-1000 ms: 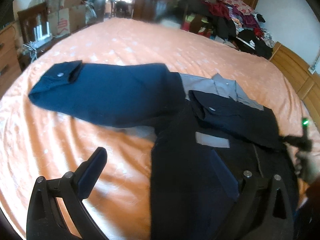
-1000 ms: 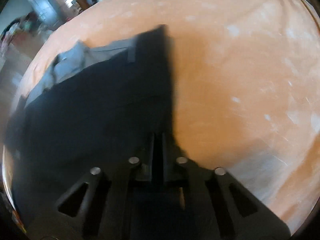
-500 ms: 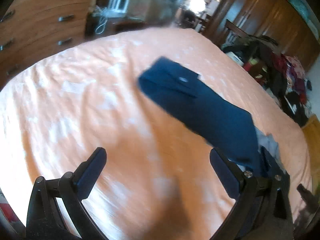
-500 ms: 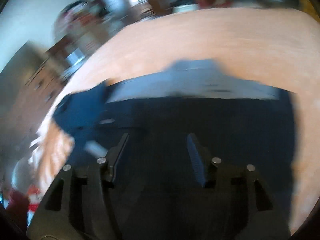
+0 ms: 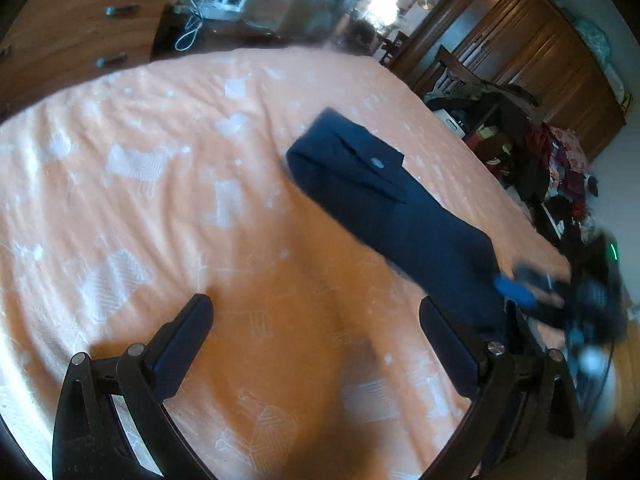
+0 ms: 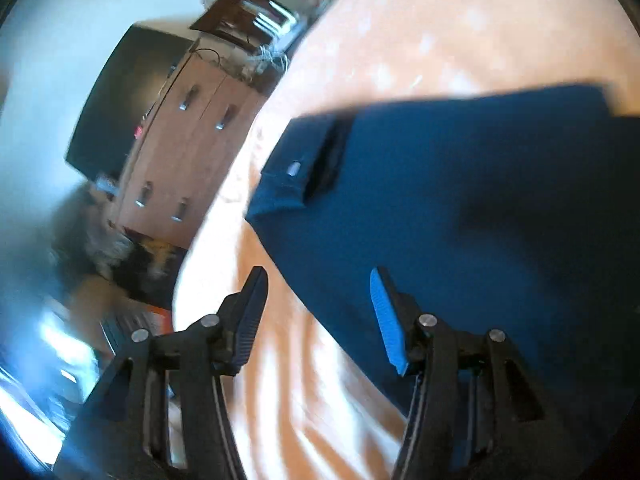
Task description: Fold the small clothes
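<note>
A dark navy garment [image 5: 384, 204] with a snap-buttoned tab lies folded on the orange bedspread [image 5: 160, 184]. My left gripper [image 5: 316, 344] hovers open over bare bedspread, its right finger beside the garment's near end, nothing between its fingers. In the right wrist view the same navy garment [image 6: 460, 208] fills the right half. My right gripper [image 6: 320, 308] is open just above the garment's lower left edge, holding nothing. The right gripper [image 5: 532, 288] also shows blurred at the garment's near end in the left wrist view.
A wooden chest of drawers [image 5: 76, 28] stands past the bed's far left side, seen also as drawers [image 6: 188, 152] in the right wrist view. A pile of clothes [image 5: 540, 160] lies at the bed's right. Tall wooden wardrobes [image 5: 532, 60] line the back wall.
My right gripper went from shut to open and swung left toward the garment's tabbed end. The left gripper swung off the garment to bare bedspread, staying open.
</note>
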`<action>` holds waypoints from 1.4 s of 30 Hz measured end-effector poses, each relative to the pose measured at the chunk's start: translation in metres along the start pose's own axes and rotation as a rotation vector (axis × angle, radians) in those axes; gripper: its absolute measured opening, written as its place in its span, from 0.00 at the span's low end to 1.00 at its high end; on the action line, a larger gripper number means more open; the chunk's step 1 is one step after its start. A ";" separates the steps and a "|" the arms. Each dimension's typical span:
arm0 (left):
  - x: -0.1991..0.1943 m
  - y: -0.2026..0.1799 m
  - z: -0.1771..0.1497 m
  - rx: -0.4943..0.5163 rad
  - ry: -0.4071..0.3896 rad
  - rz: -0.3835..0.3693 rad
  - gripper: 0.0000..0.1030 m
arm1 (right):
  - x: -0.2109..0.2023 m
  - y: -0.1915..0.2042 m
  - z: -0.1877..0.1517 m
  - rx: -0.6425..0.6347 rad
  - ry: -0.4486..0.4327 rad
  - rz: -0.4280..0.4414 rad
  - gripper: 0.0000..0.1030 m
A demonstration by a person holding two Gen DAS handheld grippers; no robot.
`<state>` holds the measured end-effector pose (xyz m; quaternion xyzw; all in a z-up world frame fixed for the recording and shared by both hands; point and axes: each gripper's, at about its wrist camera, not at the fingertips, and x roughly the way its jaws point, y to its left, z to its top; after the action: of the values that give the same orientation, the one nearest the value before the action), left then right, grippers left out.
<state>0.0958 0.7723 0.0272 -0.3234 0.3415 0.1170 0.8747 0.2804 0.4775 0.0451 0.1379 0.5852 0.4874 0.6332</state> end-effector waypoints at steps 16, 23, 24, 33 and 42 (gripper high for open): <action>0.017 -0.005 -0.006 0.062 -0.024 -0.003 1.00 | 0.081 0.028 0.062 0.017 0.011 -0.030 0.07; 0.009 0.005 -0.002 0.027 -0.037 -0.092 1.00 | -0.138 0.033 0.024 -0.110 -0.269 -0.057 0.03; 0.009 0.004 -0.001 0.029 -0.030 -0.081 1.00 | -0.171 0.025 0.013 -0.102 -0.296 -0.084 0.03; 0.012 -0.029 0.010 0.015 0.039 -0.040 1.00 | -0.374 -0.102 -0.105 0.102 -0.410 -0.342 0.03; 0.032 -0.140 -0.011 0.197 0.104 -0.077 1.00 | -0.419 -0.204 -0.179 0.300 -0.465 -0.379 0.03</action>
<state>0.1733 0.6580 0.0682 -0.2545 0.3833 0.0322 0.8873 0.2839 -0.0184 0.0977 0.2257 0.5055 0.2249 0.8018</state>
